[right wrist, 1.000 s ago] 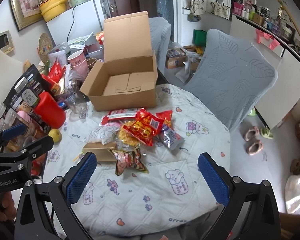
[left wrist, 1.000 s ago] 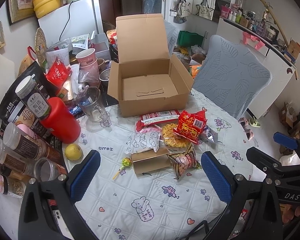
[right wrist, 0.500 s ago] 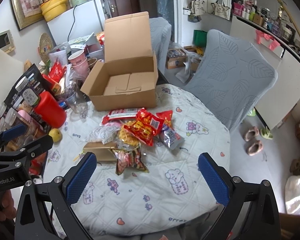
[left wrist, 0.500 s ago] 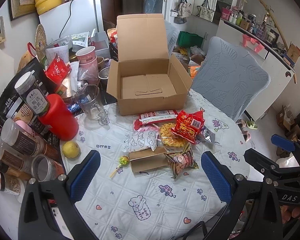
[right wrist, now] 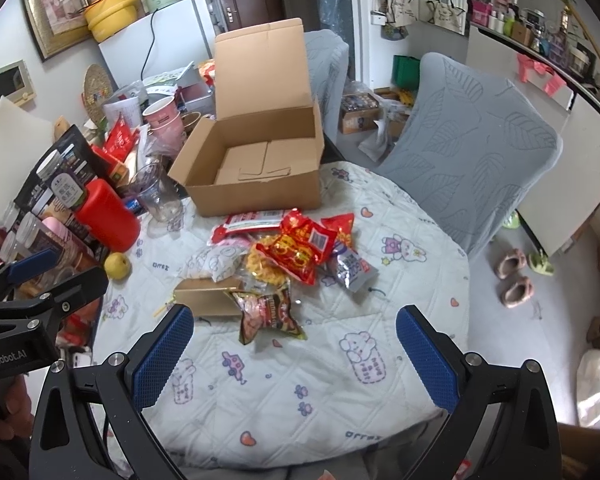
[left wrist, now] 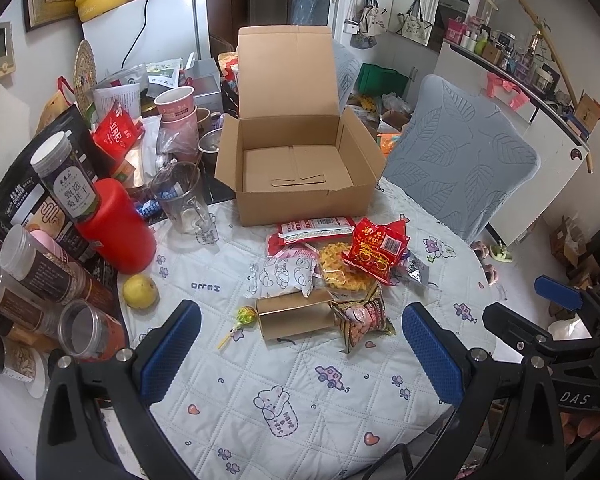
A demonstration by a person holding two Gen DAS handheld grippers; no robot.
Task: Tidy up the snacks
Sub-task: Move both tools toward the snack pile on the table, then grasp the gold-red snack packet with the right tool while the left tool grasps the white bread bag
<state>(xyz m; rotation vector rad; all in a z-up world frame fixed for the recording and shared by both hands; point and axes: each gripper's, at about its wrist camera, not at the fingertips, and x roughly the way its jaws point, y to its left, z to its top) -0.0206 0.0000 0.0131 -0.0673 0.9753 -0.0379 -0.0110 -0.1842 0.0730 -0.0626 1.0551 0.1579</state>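
An open, empty cardboard box [left wrist: 300, 176] [right wrist: 256, 172] stands at the back of the quilted table. In front of it lies a pile of snacks: a red packet [left wrist: 376, 248] [right wrist: 300, 250], a white patterned bag [left wrist: 280, 276], a small brown carton [left wrist: 296, 318], a dark packet [left wrist: 360, 316] [right wrist: 266, 312], a silver pouch [right wrist: 350, 266] and a lollipop [left wrist: 246, 316]. My left gripper [left wrist: 300, 352] is open and empty, held above the table's near edge. My right gripper [right wrist: 292, 354] is open and empty, to the right of the left one.
Jars [left wrist: 40, 276], a red container [left wrist: 116, 228], a glass mug [left wrist: 180, 200], a lemon [left wrist: 140, 292] and paper cups [left wrist: 178, 108] crowd the table's left side. A grey covered chair [left wrist: 460, 160] stands at the right. Slippers [right wrist: 514, 276] lie on the floor.
The left wrist view has pulled back and up a little, so the box and snacks sit slightly farther away. The right gripper has barely moved. Both stay open.
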